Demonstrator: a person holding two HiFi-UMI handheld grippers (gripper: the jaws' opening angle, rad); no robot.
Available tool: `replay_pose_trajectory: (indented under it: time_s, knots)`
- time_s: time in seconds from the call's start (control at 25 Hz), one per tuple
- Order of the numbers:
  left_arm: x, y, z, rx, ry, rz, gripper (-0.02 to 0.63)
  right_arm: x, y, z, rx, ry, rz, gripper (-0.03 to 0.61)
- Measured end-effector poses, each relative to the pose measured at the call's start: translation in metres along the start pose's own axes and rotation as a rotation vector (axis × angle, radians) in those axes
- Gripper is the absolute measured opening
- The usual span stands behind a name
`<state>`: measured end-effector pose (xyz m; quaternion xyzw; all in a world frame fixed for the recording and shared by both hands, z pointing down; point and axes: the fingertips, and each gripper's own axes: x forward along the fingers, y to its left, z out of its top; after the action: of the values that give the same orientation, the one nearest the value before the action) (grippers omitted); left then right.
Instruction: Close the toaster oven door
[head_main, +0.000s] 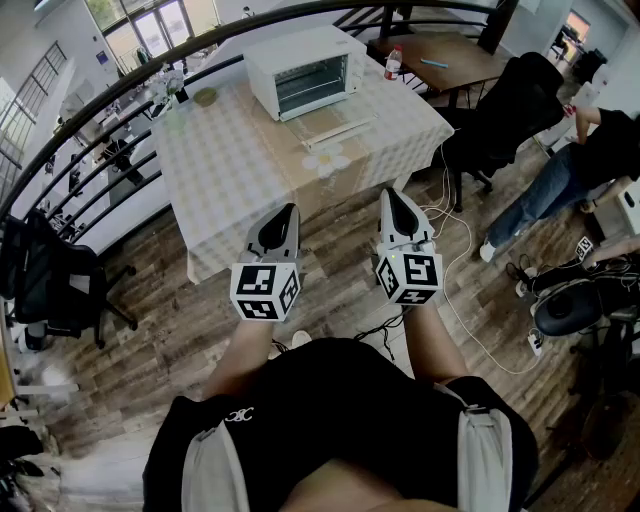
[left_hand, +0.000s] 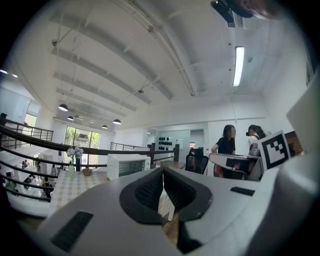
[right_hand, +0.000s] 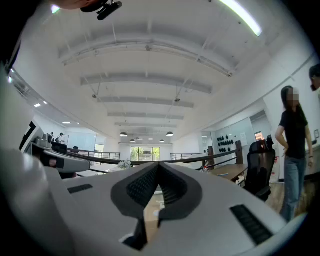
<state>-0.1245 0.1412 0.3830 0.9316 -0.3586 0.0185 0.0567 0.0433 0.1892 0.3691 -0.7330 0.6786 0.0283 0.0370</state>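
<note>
- The toaster oven (head_main: 305, 70) stands at the far end of the checkered surface (head_main: 230, 170), with its front turned towards the person holding the grippers.
- Its door (head_main: 335, 130) appears to be dropped open, lying as a flat panel on the cloth in front of the cavity. From this far off in the head view the panel is small, so I take it for the door rather than being sure of it.
- The rack shows inside the opening, which fits a door that is not yet shut.
- Nothing of the task looks done. The door has yet to be reached, lifted and pushed up against the oven front.
- The left gripper (head_main: 288, 212) is held over the wooden floor (head_main: 150, 330) on the near side of the surface, well apart from the oven. Its jaws are pressed together with nothing between them.
- The right gripper (head_main: 390, 196) is beside it at about the same height, also short of the surface. Its jaws are pressed together and empty too.
- Both grippers point roughly towards the oven, so my judgement is that the approach has hardly begun.
- The whole length of the surface lies between the grippers and the door.
- A seated person (head_main: 600, 150) at the far right is well clear of the path.
</note>
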Motion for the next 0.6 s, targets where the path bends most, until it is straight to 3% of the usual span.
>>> replay_pose_trajectory:
  time_s: [0.6]
  knots:
    - [0.001,0.033,0.000,0.000,-0.018,-0.006,0.014,0.024,0.031,-0.014,0.019,0.012,0.008,-0.006]
